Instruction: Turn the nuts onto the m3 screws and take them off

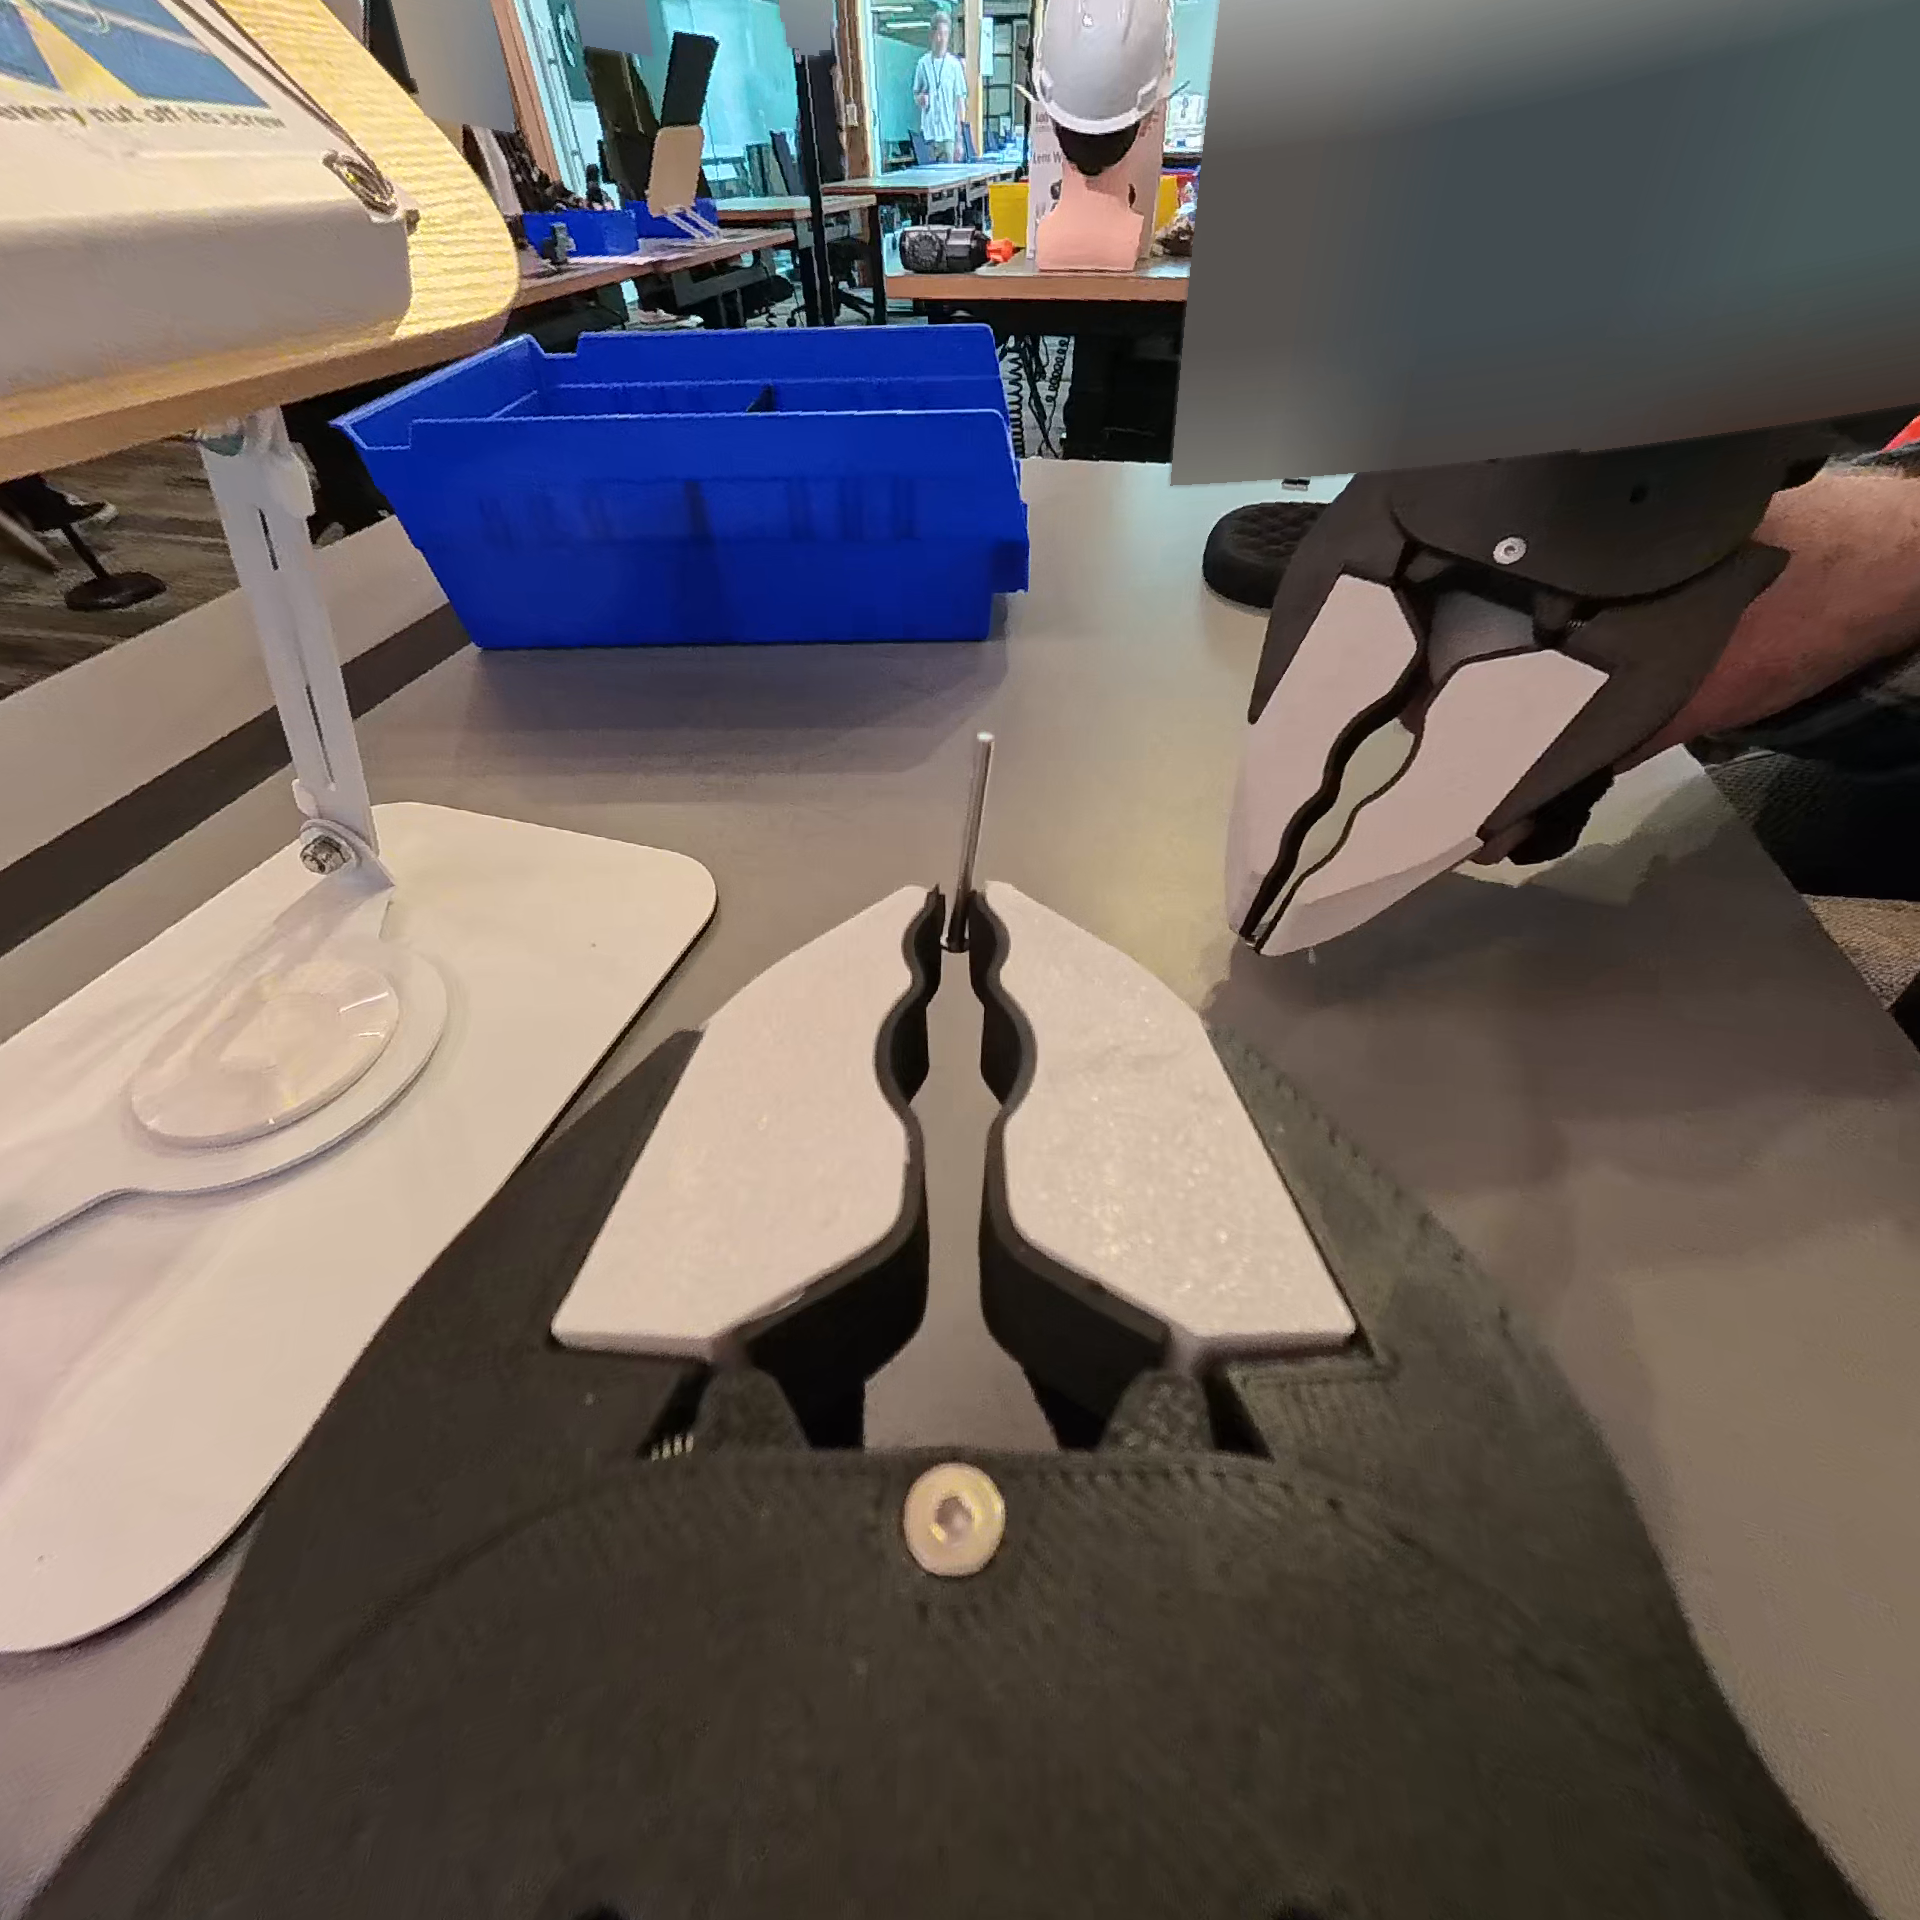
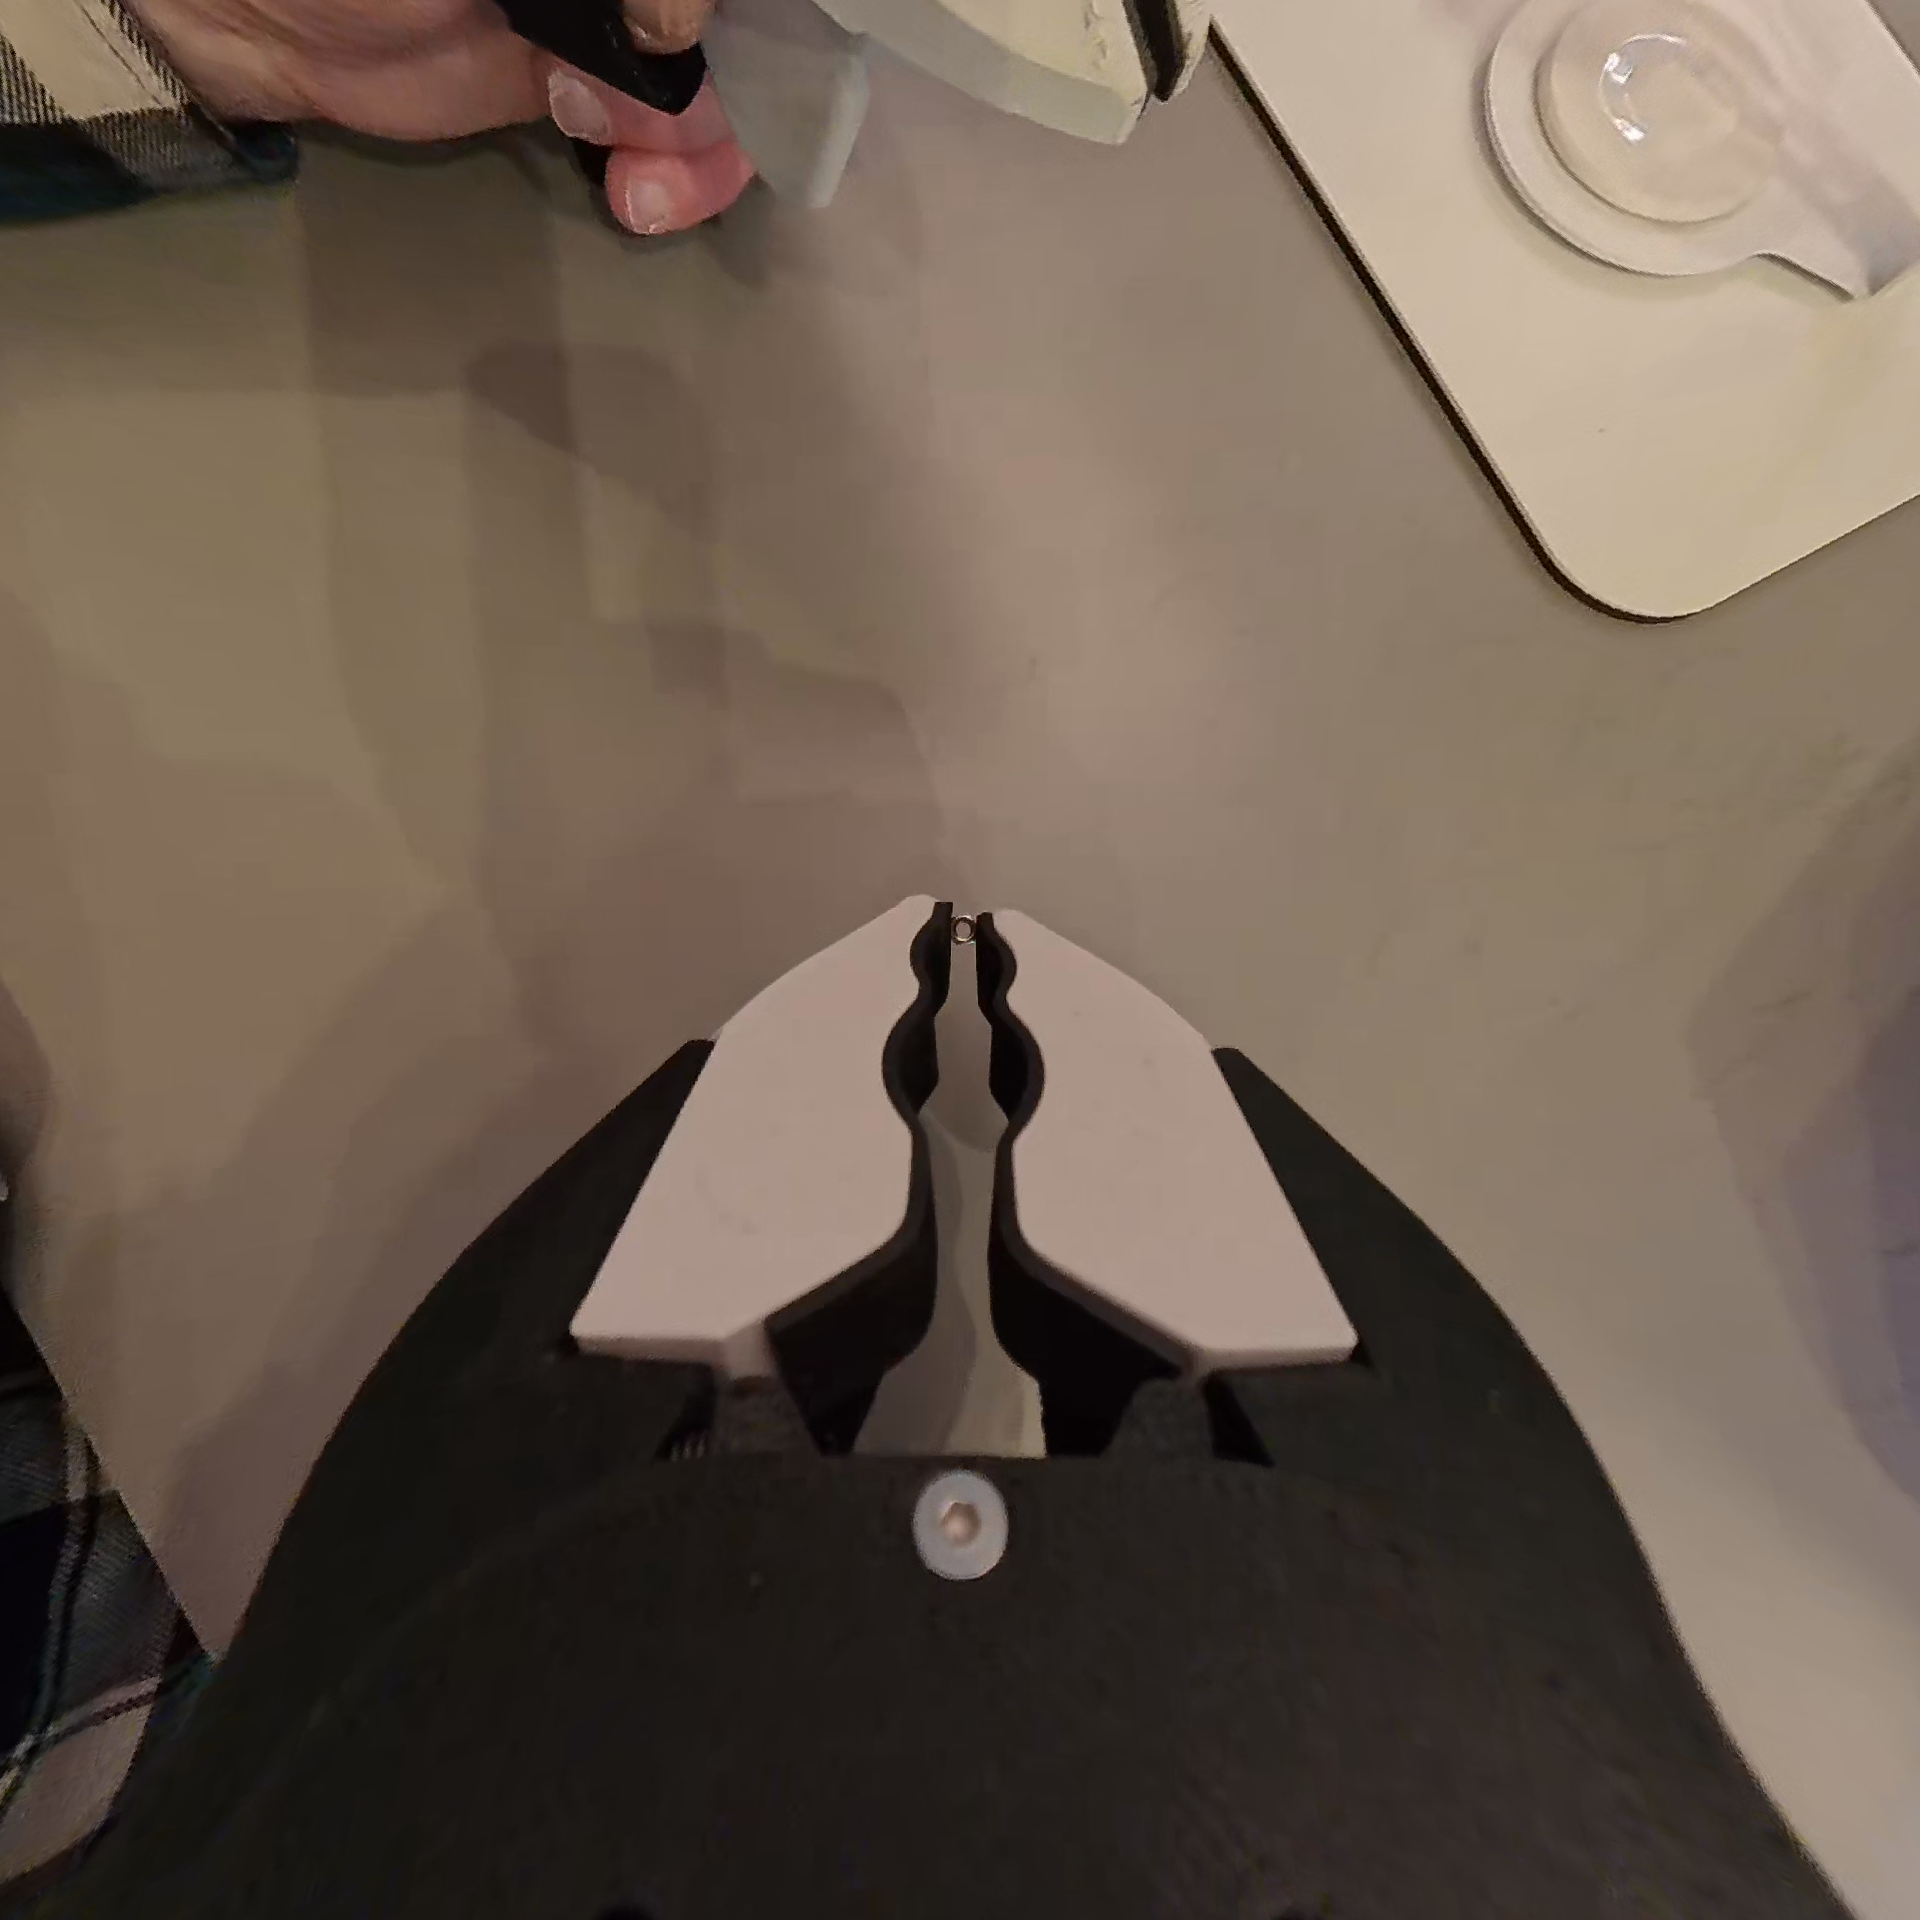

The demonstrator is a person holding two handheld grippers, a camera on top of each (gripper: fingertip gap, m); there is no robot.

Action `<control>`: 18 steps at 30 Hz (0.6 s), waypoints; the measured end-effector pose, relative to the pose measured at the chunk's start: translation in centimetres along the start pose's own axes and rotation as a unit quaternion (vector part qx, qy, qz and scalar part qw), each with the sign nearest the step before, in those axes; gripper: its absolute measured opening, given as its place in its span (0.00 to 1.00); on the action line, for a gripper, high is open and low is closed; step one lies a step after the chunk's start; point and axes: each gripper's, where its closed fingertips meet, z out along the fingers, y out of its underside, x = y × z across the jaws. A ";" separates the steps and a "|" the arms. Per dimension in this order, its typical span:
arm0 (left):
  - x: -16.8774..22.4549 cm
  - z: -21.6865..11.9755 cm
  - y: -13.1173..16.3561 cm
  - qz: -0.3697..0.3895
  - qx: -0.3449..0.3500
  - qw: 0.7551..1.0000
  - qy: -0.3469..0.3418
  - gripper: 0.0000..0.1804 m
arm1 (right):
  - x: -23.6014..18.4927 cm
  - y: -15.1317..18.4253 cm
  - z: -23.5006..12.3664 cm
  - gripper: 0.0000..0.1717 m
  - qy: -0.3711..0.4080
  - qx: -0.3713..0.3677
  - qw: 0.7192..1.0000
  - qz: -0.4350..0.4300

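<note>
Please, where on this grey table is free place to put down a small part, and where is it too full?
Free: the grey table ahead of the right gripper, and the strip between the blue bin and the left gripper. Crowded: the left side, taken by the white stand base; the far edge, taken by the bin.

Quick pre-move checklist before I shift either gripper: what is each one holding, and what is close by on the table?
1. Left gripper shut on the thin metal pin, which stands up from the fingertips: ok.
2. Right gripper pinching a tiny metal ring at its very tips: ok, though the hold is at the extreme end.
3. Right gripper tips close above the grey table; contact: cannot tell.
4. Gap between the two grippers: apart, ok.
5. White stand base to the left of the left gripper, not touching: ok.
6. Blue bin beyond the pin, well apart: ok.
</note>
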 end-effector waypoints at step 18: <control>-0.4 0.0 0.0 -0.009 0.001 1.000 -0.008 0.02 | 9.4 1.6 -8.5 0.03 0.095 0.040 0.993 0.062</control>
